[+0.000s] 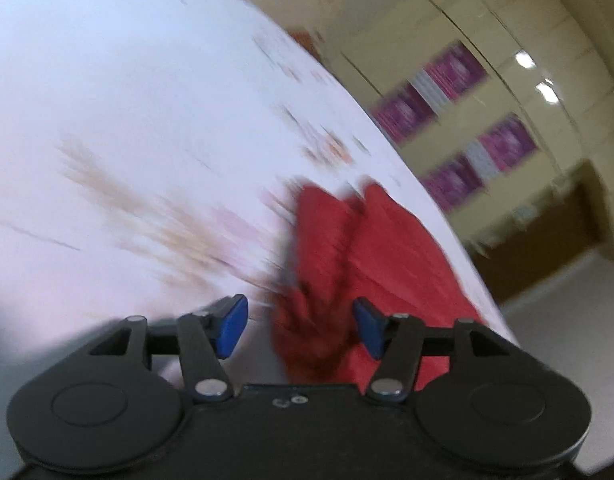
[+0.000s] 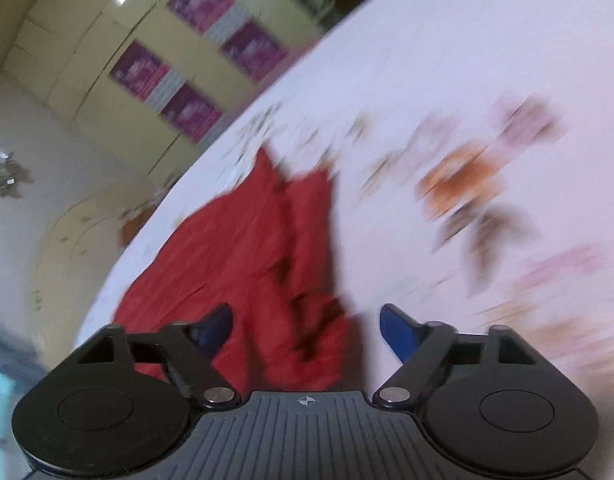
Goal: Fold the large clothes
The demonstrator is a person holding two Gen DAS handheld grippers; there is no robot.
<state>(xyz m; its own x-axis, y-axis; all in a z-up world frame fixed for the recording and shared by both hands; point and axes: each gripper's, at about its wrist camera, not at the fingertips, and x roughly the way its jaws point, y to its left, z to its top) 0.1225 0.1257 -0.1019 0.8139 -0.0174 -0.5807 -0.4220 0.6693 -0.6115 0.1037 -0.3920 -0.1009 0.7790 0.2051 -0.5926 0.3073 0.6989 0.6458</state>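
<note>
Both pairs of jaws stand apart with nothing pinched between the pads.

From the left wrist view, my left gripper [image 1: 301, 326] hangs over the near end of the red garment [image 1: 371, 240], which lies bunched on the white floral-print sheet [image 1: 127, 100]. Cloth shows in the gap between the blue pads, but neither one presses on it. The garment's far end reaches toward the sheet's edge.

From the right wrist view, my right gripper [image 2: 305, 330] is spread wider, again above the garment's near end, with the right pad over bare sheet just beside the cloth. Everything is smeared by motion blur.

I judge the garment soft, light and limp, so it will sag and crease. I would take it at a hem or corner, one per gripper.
</note>
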